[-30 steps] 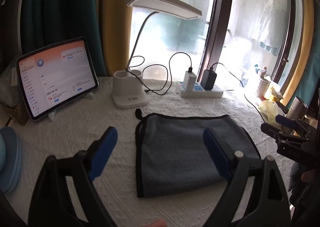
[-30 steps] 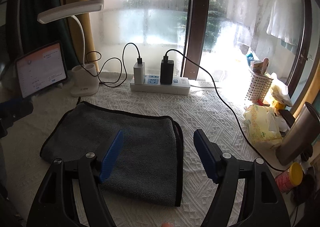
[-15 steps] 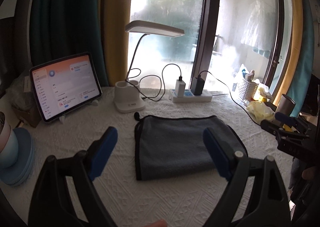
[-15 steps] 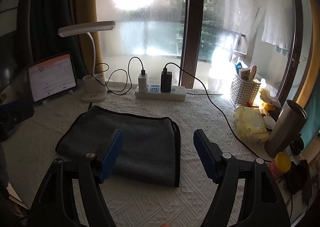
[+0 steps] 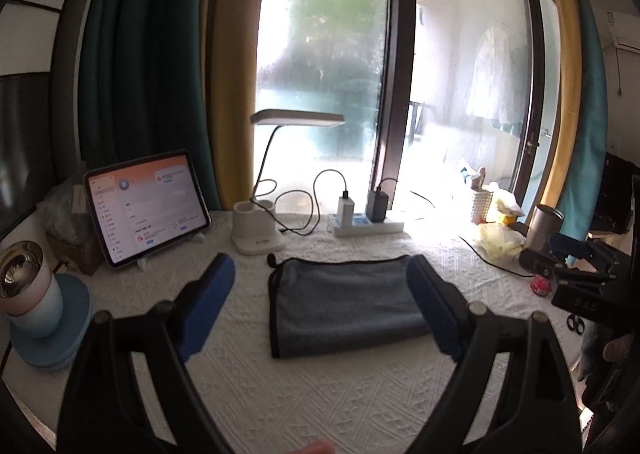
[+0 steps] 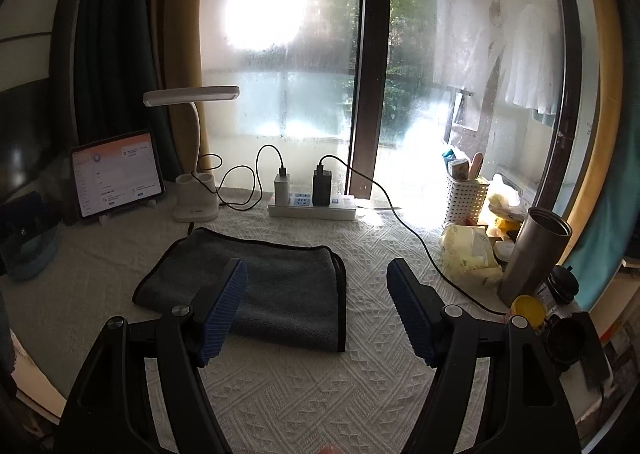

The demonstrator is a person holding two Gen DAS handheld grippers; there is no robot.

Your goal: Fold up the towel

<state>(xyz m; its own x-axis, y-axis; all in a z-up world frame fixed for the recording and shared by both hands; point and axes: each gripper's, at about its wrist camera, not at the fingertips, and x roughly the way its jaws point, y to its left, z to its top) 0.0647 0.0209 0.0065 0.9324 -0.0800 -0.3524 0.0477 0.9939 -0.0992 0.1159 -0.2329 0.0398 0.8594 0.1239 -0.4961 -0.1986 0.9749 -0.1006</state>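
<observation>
Both tongs wide, pulled back — towel folded, flat

This is a lived-in room at home, with the bench under a white patterned cloth pushed up to a tall glass balcony door flanked by green and yellow curtains. On it stand a desk lamp, a propped tablet, a power strip with chargers, a steel tumbler and a white basket of toiletries; washing hangs outside the glass
</observation>
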